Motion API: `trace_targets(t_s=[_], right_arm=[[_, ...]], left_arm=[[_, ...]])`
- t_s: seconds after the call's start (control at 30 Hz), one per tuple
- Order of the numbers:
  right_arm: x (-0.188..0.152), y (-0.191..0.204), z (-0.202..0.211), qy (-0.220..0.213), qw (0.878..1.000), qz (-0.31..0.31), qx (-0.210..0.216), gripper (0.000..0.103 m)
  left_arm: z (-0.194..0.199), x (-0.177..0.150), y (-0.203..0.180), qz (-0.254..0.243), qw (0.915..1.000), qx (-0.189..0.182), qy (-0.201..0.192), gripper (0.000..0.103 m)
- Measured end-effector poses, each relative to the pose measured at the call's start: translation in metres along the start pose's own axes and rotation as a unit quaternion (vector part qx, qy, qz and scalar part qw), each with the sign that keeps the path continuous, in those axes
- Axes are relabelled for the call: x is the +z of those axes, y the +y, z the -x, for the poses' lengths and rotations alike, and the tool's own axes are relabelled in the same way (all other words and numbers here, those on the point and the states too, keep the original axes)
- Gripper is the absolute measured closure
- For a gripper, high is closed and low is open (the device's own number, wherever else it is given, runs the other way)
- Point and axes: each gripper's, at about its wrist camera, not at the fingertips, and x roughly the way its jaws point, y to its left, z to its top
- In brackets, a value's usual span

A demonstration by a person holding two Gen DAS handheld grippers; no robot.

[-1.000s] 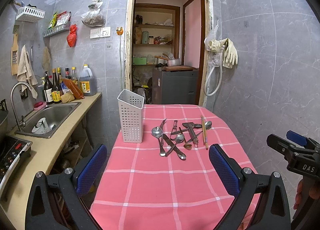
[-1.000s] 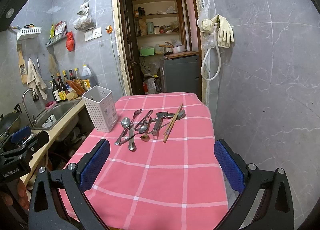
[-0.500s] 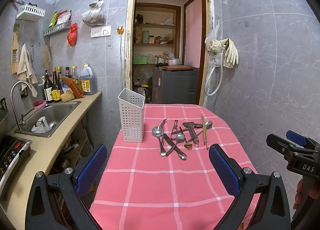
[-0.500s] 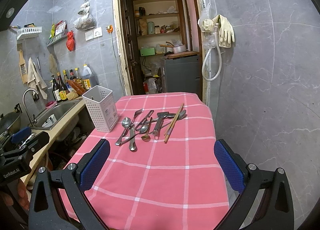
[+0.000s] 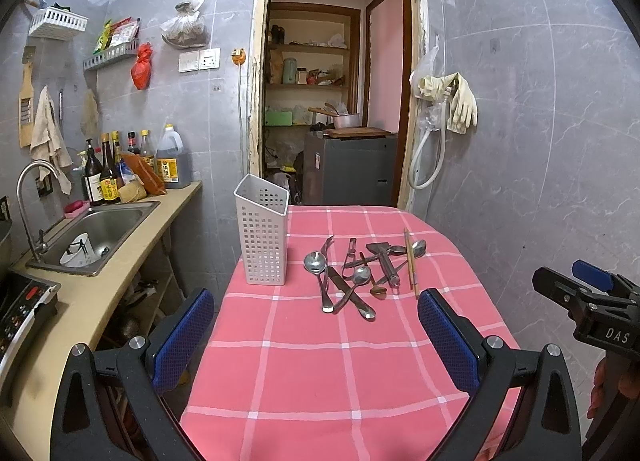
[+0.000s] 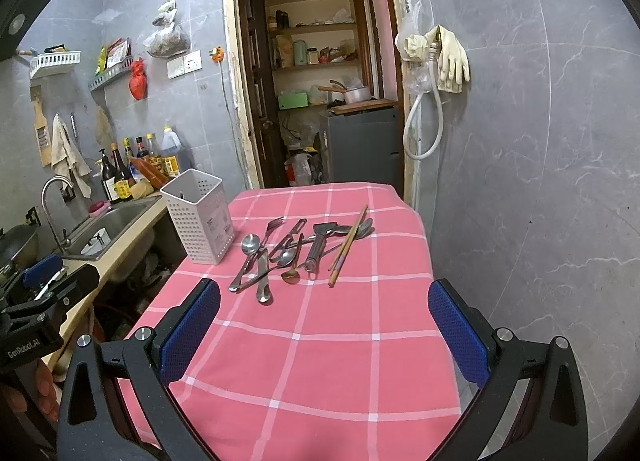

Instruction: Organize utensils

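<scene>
A pile of metal utensils (image 5: 356,273) lies on the pink checked tablecloth (image 5: 320,361): spoons, a fork, a peeler, and wooden chopsticks (image 5: 411,261). A white perforated utensil holder (image 5: 262,231) stands upright to their left. The pile (image 6: 288,253), chopsticks (image 6: 347,245) and holder (image 6: 199,217) also show in the right wrist view. My left gripper (image 5: 316,333) is open and empty, well short of the pile. My right gripper (image 6: 324,325) is open and empty too, over the near half of the table.
A counter with a steel sink (image 5: 96,229), faucet and bottles (image 5: 104,177) runs along the left. A doorway (image 5: 336,101) opens behind the table. A grey tiled wall with hanging gloves (image 5: 460,103) is at the right. The other gripper shows at each view's edge (image 5: 592,309).
Both views have shifted only slightly; the grippers stay open and nothing on the table has moved.
</scene>
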Motion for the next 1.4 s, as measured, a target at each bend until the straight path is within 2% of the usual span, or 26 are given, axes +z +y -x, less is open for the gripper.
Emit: trace_targets(t_s=[0.43, 0.7, 1.07, 1.17, 1.4], right_arm=[[0.011, 0.006, -0.025, 0.007, 1.0, -0.011, -0.017, 0.001], [0.028, 0.015, -0.055, 0.007, 0.999, -0.028, -0.041, 0.001], [0.071, 0.024, -0.087, -0.026, 0.996, -0.027, -0.086, 0.001], [0.078, 0.018, -0.094, -0.027, 0.995, -0.033, -0.091, 0.001], [0.103, -0.001, -0.121, -0.042, 0.995, -0.019, -0.088, 0.001]], left_arm=[[-0.029, 0.01, 0.011, -0.005, 0.9999, -0.012, 0.011, 0.0], [-0.067, 0.031, 0.025, -0.017, 0.9992, -0.033, 0.017, 0.0], [-0.13, 0.078, 0.023, -0.043, 0.9945, -0.092, -0.026, 0.0], [-0.143, 0.087, 0.015, -0.056, 0.9923, -0.105, -0.034, 0.0], [-0.176, 0.097, -0.003, -0.048, 0.9911, -0.118, -0.04, 0.0]])
